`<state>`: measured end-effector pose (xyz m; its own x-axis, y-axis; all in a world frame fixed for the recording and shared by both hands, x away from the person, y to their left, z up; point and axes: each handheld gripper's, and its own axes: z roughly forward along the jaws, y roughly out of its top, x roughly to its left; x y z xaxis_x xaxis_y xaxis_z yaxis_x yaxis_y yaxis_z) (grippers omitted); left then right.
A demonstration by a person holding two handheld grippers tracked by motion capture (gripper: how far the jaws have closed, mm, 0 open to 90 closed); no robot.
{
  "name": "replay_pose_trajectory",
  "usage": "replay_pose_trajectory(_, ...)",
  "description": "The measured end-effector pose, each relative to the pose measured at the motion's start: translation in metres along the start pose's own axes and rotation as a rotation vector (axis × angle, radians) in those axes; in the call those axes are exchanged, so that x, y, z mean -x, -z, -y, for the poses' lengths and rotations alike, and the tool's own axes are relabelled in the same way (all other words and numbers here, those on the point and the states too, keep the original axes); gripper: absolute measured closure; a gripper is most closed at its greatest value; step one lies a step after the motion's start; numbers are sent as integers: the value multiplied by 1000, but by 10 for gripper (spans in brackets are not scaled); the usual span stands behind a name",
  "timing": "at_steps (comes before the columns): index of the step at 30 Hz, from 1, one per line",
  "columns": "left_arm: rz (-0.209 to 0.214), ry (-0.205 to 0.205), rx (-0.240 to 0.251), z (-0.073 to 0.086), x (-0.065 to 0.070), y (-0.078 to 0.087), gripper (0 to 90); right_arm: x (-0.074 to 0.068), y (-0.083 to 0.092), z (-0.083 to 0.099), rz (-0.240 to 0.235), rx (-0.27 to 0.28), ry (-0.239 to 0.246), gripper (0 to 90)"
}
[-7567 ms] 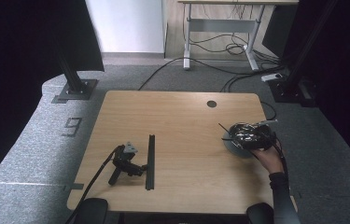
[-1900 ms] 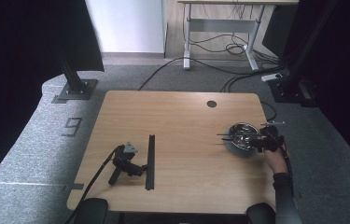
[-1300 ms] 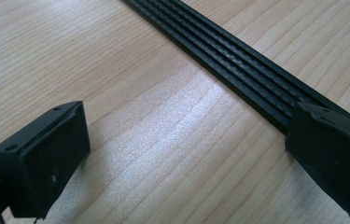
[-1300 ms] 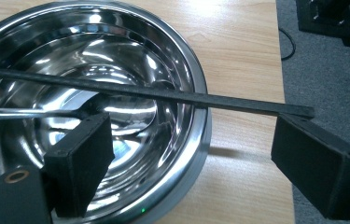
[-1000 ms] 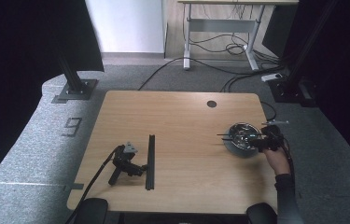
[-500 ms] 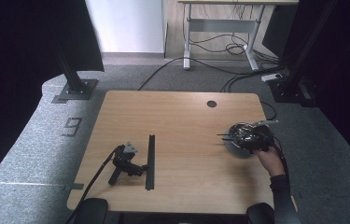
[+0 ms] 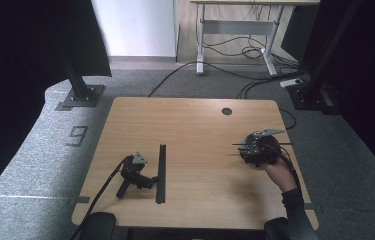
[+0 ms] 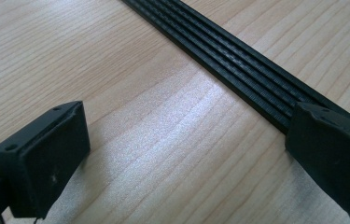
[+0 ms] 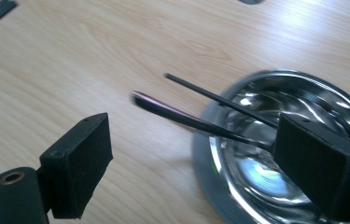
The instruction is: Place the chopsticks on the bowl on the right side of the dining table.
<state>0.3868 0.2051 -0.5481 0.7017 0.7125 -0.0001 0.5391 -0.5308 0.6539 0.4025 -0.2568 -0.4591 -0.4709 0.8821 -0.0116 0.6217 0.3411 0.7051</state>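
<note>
1. Near the front-left corner of the tabletop [image 7: 190, 120], the left gripper [image 7: 134, 175] lies on the wood with no hand on it. Its jaws stand wide apart with nothing between them.
2. Just to its right lies a long black strip [image 7: 161, 172], its long axis running from the front edge toward the back. In the left gripper view the strip [image 8: 238, 60] passes right beside one jaw.
3. Well apart, toward the right edge, a hand [image 7: 277, 172] holds the right gripper [image 7: 255, 149] above a shiny metal bowl [image 9: 275, 140].
4. Two thin dark sticks [image 9: 210, 112] rest in the bowl, their free ends jutting out over its rim toward the left edge of the tabletop.
5. The right gripper's jaws are spread apart and clamp nothing; the sticks run close by one jaw, and I cannot tell whether they touch it.
6. The right hand is by far the nearer to the sticks; a pinch would likely need the jaws set across their long axis.
</note>
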Motion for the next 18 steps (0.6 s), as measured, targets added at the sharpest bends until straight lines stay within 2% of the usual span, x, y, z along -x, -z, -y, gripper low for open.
replay_pose_trajectory(10,0,-1,-1,0,0,0,0,-42,-7,-10,-122,-7,91,110)
replay_pose_trajectory(14,0,-1,-1,0,0,0,0,-59,-10,-13,-152,-11,141,110)
replay_pose_trajectory(18,0,-1,-1,0,0,0,0,-72,-13,-18,-191,-4,163,109)
